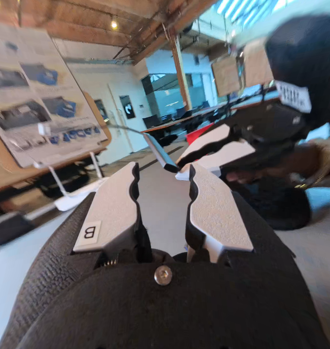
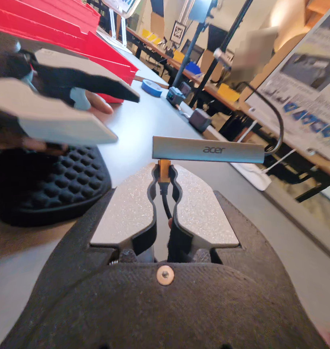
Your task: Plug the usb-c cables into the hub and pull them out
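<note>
My right gripper [image 2: 163, 170] is shut on the orange USB-C plug [image 2: 163, 172], whose tip sits in the near side of the silver hub [image 2: 207, 150], close to its left end. The plug's black cable [image 2: 166, 204] runs back between the fingers. The hub is off the grey table [image 2: 141, 122], and its own black lead [image 2: 280, 122] loops up to the right. My left gripper [image 1: 163, 170] is open and empty, just short of the hub's near end [image 1: 158, 149]. It also shows at the left of the right wrist view [image 2: 127, 119]. The right gripper [image 1: 179, 170] shows in the left wrist view.
Red bins [image 2: 66, 37] line the table's far left. A blue tape roll [image 2: 152, 87] and black charger blocks [image 2: 199, 120] lie beyond the hub. A black padded rest [image 2: 56, 179] lies under the left gripper. A poster board [image 2: 302, 94] on a white stand [image 2: 254, 173] stands right.
</note>
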{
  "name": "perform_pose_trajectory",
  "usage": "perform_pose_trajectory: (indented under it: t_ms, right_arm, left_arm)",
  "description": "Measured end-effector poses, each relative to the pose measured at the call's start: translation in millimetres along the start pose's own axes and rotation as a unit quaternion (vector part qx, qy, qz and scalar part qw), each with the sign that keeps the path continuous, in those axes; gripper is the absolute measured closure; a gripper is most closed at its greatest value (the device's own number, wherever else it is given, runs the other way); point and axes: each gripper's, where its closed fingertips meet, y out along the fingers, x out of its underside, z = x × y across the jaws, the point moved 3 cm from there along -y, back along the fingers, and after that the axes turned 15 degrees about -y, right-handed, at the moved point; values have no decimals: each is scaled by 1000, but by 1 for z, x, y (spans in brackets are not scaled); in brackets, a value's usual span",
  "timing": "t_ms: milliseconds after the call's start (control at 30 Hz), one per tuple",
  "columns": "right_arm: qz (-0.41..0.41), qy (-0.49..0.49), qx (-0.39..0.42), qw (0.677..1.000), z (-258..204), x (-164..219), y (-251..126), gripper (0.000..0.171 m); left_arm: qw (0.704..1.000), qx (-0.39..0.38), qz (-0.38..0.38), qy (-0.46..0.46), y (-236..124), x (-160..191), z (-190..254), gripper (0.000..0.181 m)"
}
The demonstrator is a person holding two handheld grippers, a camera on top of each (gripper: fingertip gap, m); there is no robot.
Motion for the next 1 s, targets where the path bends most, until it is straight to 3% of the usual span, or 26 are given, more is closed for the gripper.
perform_pose_trajectory:
  t_ms: [100, 333, 600, 1000]
  right_arm:
    - [-4, 48, -37, 998, -10, -5, 4, 159]
    - [10, 61, -69, 996, -21, -13, 4, 159]
    - [15, 65, -60, 996, -25, -12, 3, 159]
    - [30, 87, -131, 987, -37, -12, -2, 160]
  left_arm:
    - [996, -17, -18, 86, 2, 8, 5, 132]
    - [996, -7, -52, 71, -1, 14, -2, 149]
    - [994, 7, -71, 81, -3, 17, -1, 151]
    - [989, 82, -105, 66, -11, 21, 6, 157]
